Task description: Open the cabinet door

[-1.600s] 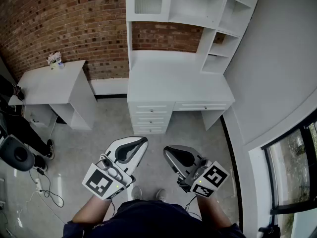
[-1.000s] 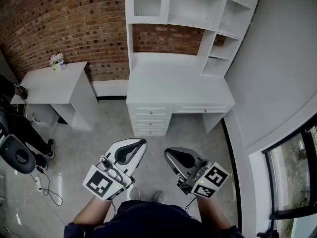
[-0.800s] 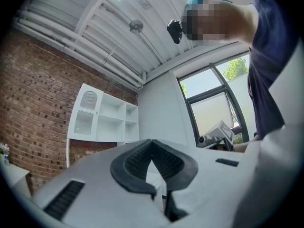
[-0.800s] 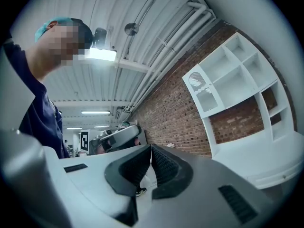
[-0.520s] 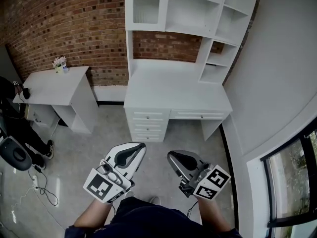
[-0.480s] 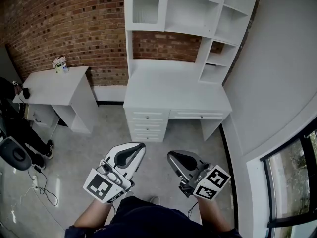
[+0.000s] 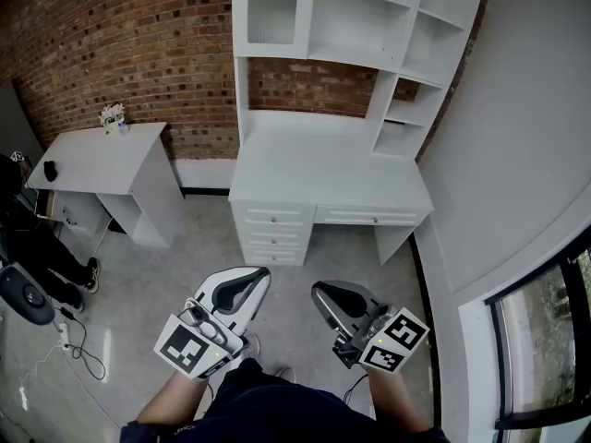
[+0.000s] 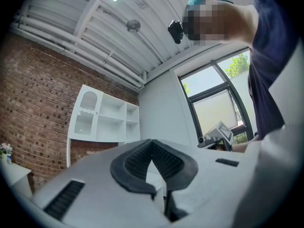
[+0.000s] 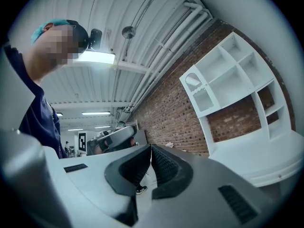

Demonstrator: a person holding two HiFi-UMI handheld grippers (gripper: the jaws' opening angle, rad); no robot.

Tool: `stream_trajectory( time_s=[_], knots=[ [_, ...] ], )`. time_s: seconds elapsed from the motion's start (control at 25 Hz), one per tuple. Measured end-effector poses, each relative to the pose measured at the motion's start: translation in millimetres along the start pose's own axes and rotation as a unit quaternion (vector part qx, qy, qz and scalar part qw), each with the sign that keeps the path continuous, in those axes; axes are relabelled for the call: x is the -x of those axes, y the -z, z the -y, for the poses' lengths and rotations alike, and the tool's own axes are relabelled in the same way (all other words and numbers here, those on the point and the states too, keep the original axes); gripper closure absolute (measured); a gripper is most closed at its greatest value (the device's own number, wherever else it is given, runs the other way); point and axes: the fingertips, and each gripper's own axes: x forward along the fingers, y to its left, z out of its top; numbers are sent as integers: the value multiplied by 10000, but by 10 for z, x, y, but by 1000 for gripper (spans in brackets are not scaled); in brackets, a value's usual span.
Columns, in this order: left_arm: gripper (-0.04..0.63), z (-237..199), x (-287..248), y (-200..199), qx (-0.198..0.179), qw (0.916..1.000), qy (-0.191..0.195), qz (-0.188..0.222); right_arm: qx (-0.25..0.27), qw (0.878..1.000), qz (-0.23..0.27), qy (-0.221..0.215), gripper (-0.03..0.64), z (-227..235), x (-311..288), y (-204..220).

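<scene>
The cabinet door is a white frame with a ribbed glass pane. It is closed, at the top left of the white hutch on the desk. It also shows far ahead in the left gripper view as the cabinet door and in the right gripper view as the cabinet door. My left gripper and right gripper hang side by side low over the floor, well short of the desk. The left gripper and the right gripper are both shut, with nothing between their pads.
Drawers fill the desk's left front. A small white side table with a flower pot stands left against the brick wall. An office chair, a person's legs and floor cables lie far left. A window is right.
The view has tilted up, so more of the hutch and its cabinet door shows. Both grippers sit slightly lower in the picture, still shut and side by side.
</scene>
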Motion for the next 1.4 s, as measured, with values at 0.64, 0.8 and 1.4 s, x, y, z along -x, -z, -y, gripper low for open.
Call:
stream_trajectory(
  time_s=[0.64,0.8,1.4],
  knots=[
    [588,-842,-344,339,220,9997,99,-102,-126,9996,-207,157,591,628,-702,110],
    [588,-1230,-477,434,256,9994,171,-133,-165,9994,-234,211,591,876,-1043,115],
    [588,-2718,-827,577,386,9986,365,-69,-180,9982,-289,495,591,1658,-2326,-9]
  ],
)
